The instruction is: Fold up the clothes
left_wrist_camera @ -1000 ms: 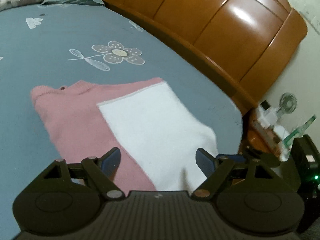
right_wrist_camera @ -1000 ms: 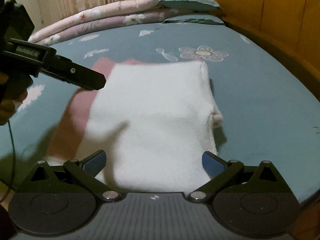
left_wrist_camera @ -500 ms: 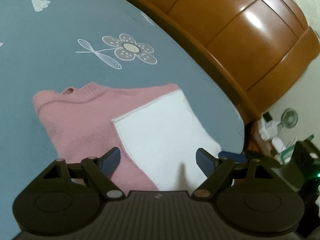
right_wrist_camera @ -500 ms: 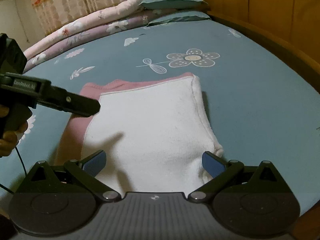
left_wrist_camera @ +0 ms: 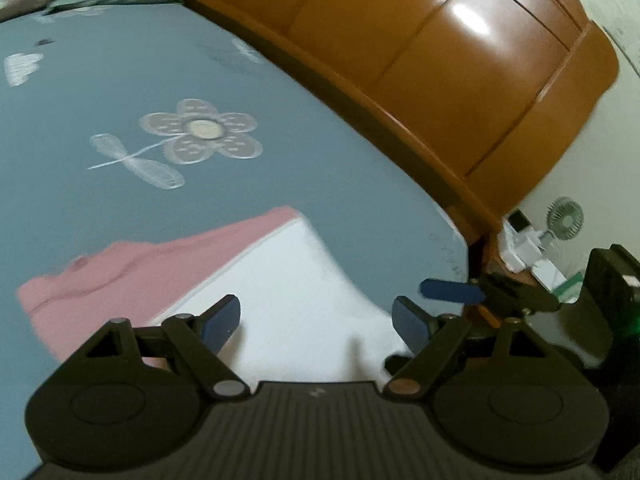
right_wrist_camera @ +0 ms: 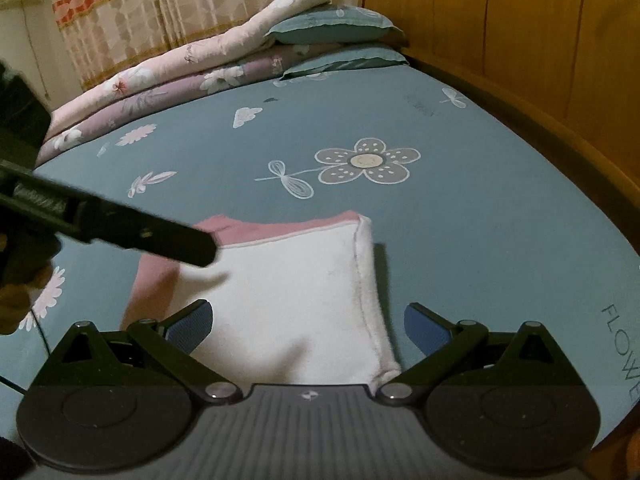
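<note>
A pink and white sweater (left_wrist_camera: 280,280) lies folded flat on the blue bed sheet; its white half faces up, the pink collar part to the left. It also shows in the right wrist view (right_wrist_camera: 296,292). My left gripper (left_wrist_camera: 318,322) is open and empty, held above the sweater's near edge. My right gripper (right_wrist_camera: 306,326) is open and empty, held above the white part's near edge. The left gripper's black finger (right_wrist_camera: 132,232) reaches in from the left over the sweater's pink corner. A blue fingertip of the right gripper (left_wrist_camera: 450,291) shows beside the sweater's right edge.
The bed sheet (right_wrist_camera: 460,220) has flower prints. A wooden headboard (left_wrist_camera: 460,80) runs along the right side. Folded quilts and pillows (right_wrist_camera: 224,68) lie at the far end. A small fan (left_wrist_camera: 565,222) and clutter stand past the bed's corner.
Both grippers have pulled back and up from the sweater, which now looks smaller and lies still. The left view has swung toward the headboard.
</note>
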`<control>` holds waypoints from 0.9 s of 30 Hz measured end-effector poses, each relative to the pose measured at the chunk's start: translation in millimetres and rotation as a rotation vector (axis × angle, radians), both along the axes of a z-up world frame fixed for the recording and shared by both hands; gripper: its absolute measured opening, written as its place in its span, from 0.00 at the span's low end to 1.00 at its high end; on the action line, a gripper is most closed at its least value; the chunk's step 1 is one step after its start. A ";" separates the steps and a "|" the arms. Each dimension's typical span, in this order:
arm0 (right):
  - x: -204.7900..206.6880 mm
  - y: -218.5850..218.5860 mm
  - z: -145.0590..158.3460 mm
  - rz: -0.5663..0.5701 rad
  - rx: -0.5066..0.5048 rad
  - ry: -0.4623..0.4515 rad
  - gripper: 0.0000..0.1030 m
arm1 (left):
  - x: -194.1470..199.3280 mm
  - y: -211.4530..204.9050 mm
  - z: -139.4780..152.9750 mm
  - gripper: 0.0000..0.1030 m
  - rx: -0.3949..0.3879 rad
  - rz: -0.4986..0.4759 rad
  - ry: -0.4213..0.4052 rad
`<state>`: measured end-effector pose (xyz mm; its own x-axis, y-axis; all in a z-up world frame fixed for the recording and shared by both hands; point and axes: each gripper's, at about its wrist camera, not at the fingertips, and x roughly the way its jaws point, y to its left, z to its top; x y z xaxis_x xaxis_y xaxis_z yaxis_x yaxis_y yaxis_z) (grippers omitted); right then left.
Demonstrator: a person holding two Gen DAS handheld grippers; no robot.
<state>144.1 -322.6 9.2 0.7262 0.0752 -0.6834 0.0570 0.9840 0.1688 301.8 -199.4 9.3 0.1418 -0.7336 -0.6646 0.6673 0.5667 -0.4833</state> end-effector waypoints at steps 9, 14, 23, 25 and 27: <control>-12.7 -20.4 -12.9 -0.036 0.030 0.030 1.00 | 10.9 -75.4 -36.2 0.80 0.050 -0.123 0.091; -18.1 -32.3 -20.3 -0.059 0.055 0.045 1.00 | 18.1 -92.6 -48.7 0.83 0.068 -0.123 0.106; -13.7 -54.4 -22.4 -0.060 0.102 0.035 1.00 | 19.4 -59.0 -19.6 0.83 0.069 -0.034 0.047; -10.2 -63.2 -24.6 -0.058 0.151 0.038 1.00 | 22.1 -30.9 -10.6 0.83 0.064 0.034 0.030; -5.7 -74.0 -29.9 -0.037 0.250 0.045 1.00 | 23.6 0.5 -4.1 0.83 0.056 0.115 0.024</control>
<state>138.4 -396.6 -20.7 0.7006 0.2194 -0.6790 0.1056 0.9092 0.4027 325.4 -198.9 5.2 0.2070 -0.6750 -0.7082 0.5848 0.6657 -0.4635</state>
